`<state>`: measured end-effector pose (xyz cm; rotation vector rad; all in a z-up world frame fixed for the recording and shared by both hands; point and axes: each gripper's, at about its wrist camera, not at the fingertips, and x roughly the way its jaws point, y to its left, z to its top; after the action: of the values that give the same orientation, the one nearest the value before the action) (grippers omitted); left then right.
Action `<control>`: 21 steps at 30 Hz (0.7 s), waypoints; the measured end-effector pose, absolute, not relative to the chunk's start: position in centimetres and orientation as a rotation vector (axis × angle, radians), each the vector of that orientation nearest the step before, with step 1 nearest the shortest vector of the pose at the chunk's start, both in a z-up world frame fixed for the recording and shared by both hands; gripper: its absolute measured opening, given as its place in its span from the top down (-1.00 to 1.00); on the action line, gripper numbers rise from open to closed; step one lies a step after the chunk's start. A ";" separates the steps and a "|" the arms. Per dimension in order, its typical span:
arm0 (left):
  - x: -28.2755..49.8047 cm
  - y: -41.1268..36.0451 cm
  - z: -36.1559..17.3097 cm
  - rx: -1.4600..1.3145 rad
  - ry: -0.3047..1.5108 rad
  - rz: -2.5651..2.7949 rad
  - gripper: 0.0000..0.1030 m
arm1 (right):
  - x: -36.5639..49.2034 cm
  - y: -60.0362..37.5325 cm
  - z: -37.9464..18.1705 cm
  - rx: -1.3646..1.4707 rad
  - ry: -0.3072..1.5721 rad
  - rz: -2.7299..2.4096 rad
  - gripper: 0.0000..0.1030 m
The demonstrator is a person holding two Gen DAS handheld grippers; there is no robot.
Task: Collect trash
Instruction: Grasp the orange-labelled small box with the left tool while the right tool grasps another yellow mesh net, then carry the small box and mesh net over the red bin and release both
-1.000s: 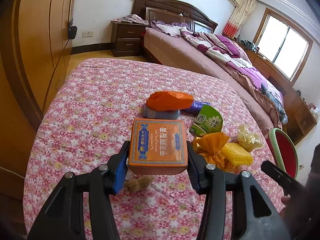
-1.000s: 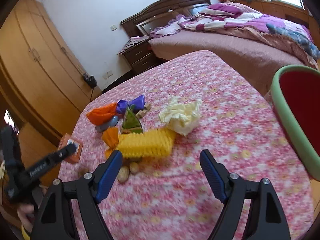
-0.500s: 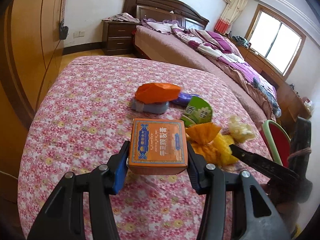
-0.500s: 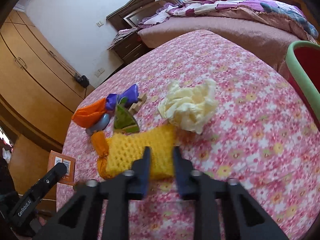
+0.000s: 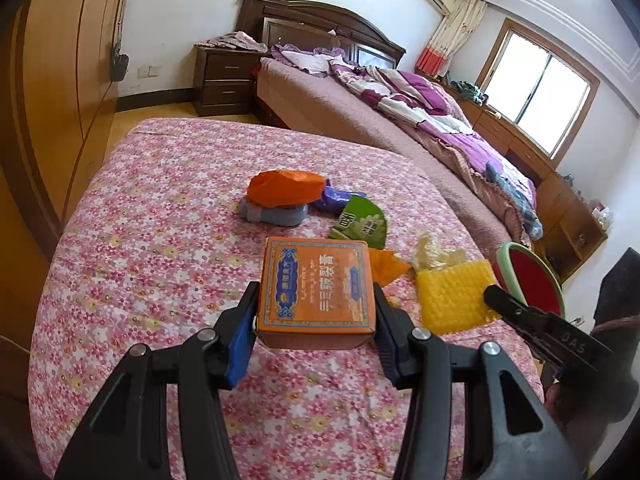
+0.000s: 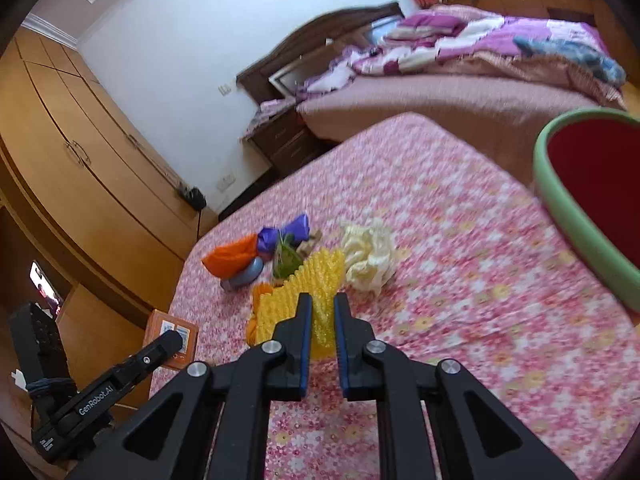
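Note:
My left gripper (image 5: 316,320) is shut on an orange box (image 5: 316,292) and holds it above the floral tablecloth (image 5: 160,240). My right gripper (image 6: 320,316) is shut on a yellow foam net (image 6: 304,288), lifted slightly off the cloth; the net also shows in the left wrist view (image 5: 454,296). Loose trash lies beyond: an orange bag (image 5: 286,188) on a grey item (image 5: 276,214), a purple wrapper (image 5: 336,198), a green packet (image 5: 362,224), an orange wrapper (image 5: 386,266) and a crumpled cream tissue (image 6: 368,256). A red bin with a green rim (image 6: 568,216) stands at the table's right edge.
A wooden wardrobe (image 5: 52,100) stands to the left. A bed with purple bedding (image 5: 400,108) and a nightstand (image 5: 224,80) lie beyond the table. The left gripper's body (image 6: 100,392) shows at the right wrist view's lower left.
My right gripper closed on the yellow foam net and raised it. My left gripper kept hold of the orange box and drifted slightly.

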<state>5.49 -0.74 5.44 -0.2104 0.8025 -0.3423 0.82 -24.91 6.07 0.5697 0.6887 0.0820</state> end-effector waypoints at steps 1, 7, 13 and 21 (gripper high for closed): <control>5.3 -0.8 5.6 -0.210 0.802 -0.345 -0.02 | 0.5 -25.1 6.3 0.570 0.681 0.080 0.76; 4.2 -1.5 6.5 -0.200 0.786 -0.370 -0.02 | -1.7 -26.3 7.8 0.581 0.625 0.064 0.76; 3.0 -2.9 7.9 -0.169 0.765 -0.408 -0.02 | -3.6 -27.5 9.1 0.589 0.570 0.038 0.76; 2.2 -6.4 9.9 -0.125 0.766 -0.530 -0.02 | -5.8 -30.1 10.2 0.614 0.511 -0.037 0.76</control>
<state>2.20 -6.40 9.87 -0.1250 0.7661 -0.5300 -5.80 -30.07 10.21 0.6138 0.5112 -0.0369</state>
